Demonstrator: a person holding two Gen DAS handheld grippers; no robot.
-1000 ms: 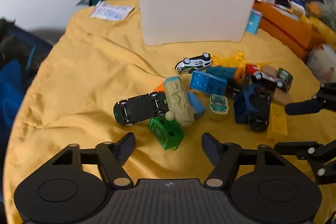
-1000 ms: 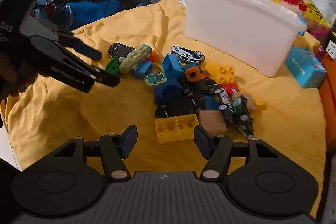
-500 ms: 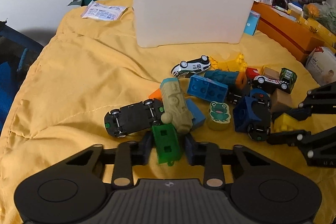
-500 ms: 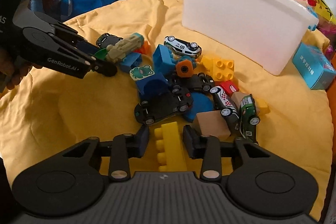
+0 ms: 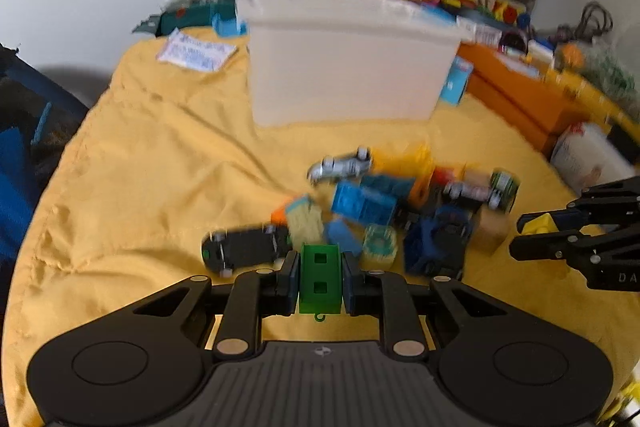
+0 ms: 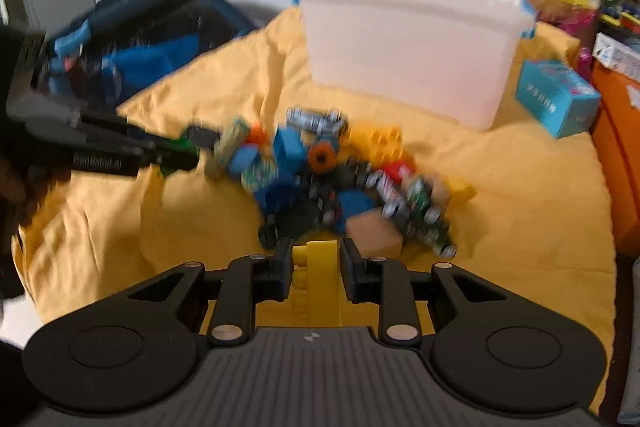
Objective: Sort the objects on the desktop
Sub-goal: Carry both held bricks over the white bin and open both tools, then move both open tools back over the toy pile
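Note:
My left gripper (image 5: 320, 277) is shut on a green toy block (image 5: 321, 281) and holds it above the yellow cloth (image 5: 160, 167). My right gripper (image 6: 316, 277) is shut on a yellow brick (image 6: 318, 283), also lifted; it shows in the left wrist view (image 5: 538, 225). A pile of toy cars and blocks (image 5: 384, 203) lies on the cloth ahead, with a black car (image 5: 246, 251) at its left. A white plastic bin (image 5: 344, 59) stands behind the pile. Both views are motion-blurred.
A paper packet (image 5: 196, 51) lies left of the bin. A teal box (image 6: 556, 103) and orange boxes (image 5: 520, 95) stand to the right. A dark blue bag (image 6: 132, 35) sits off the cloth's left side. Clutter is stacked behind the bin.
Both grippers closed on their pieces, the green block and the yellow brick, and have lifted them off the cloth, rising and tilting toward the bin.

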